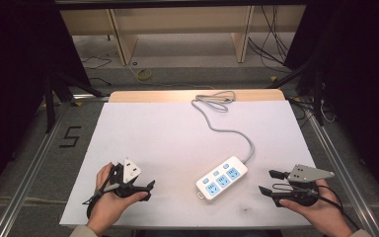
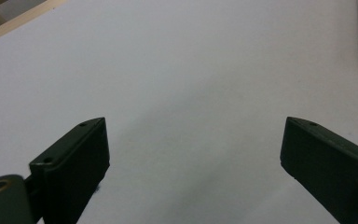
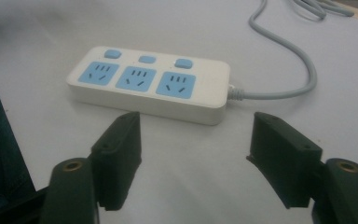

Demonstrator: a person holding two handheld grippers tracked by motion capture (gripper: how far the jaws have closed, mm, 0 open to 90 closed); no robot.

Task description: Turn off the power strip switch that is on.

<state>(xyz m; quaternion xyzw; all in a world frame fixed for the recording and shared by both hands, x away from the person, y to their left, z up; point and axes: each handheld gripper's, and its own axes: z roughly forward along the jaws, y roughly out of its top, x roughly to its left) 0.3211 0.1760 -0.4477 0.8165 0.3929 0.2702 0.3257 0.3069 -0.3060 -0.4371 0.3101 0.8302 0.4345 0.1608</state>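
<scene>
White paper covered the desk (image 1: 168,133), and at its near edge a person's two hands each held a gripper. The left gripper (image 1: 150,186) rested near the left corner with its jaws spread wide and nothing between them; its own view looked across bare paper. The right gripper (image 1: 270,181) sat near the right edge, jaws also standing well apart and empty, aimed toward the middle. Between the two, a little closer to the right one, lay a white power strip (image 1: 222,177) with three blue sockets and three blue switches, set at a slant and untouched. Its grey cable (image 1: 227,131) curved away to a loose coil at the far edge. Beyond the desk stood pale wooden shelving (image 1: 177,29) on a grey floor. The work seemed to be only starting, an approach to the strip. Next, the right gripper would likely need to move in and straddle the strip's end before closing.
</scene>
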